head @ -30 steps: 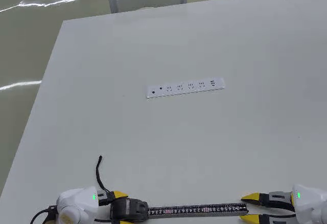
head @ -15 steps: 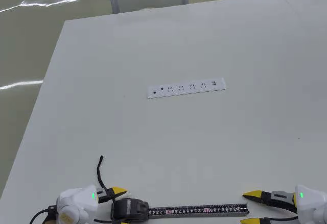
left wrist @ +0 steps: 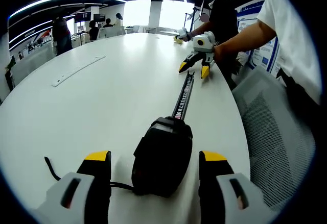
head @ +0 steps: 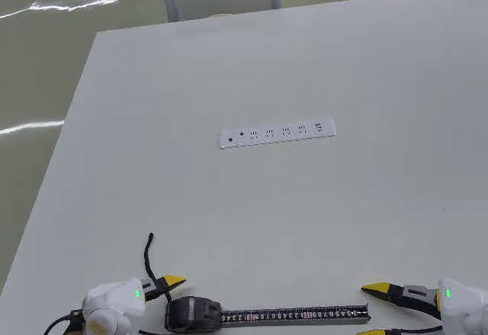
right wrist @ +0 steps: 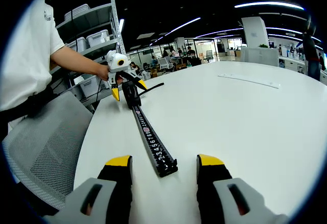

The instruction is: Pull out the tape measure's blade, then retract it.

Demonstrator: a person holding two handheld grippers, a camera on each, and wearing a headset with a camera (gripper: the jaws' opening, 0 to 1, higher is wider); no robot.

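Note:
A black tape measure [head: 193,314] lies on the white table [head: 252,213] near its front edge, its blade [head: 297,314] pulled out to the right and flat on the surface. My left gripper [head: 175,307] stands open, its yellow fingers either side of the case [left wrist: 163,152] with gaps to it. My right gripper [head: 372,310] is open around the blade's end hook [right wrist: 166,167] and does not hold it. From the left gripper view, the blade [left wrist: 185,94] runs to the right gripper [left wrist: 194,70]. From the right gripper view, the blade [right wrist: 148,132] leads back to the case [right wrist: 130,95] and left gripper [right wrist: 125,86].
A white power strip [head: 277,131] lies flat mid-table. The tape measure's black wrist cord [head: 147,255] trails toward the far side. A grey mesh chair [right wrist: 41,132] stands at the front edge beside the person. Floor lies beyond the table's left edge.
Both grippers have opened wider. The right one has let go of the blade end and backed slightly right. The blade stays pulled out on the table.

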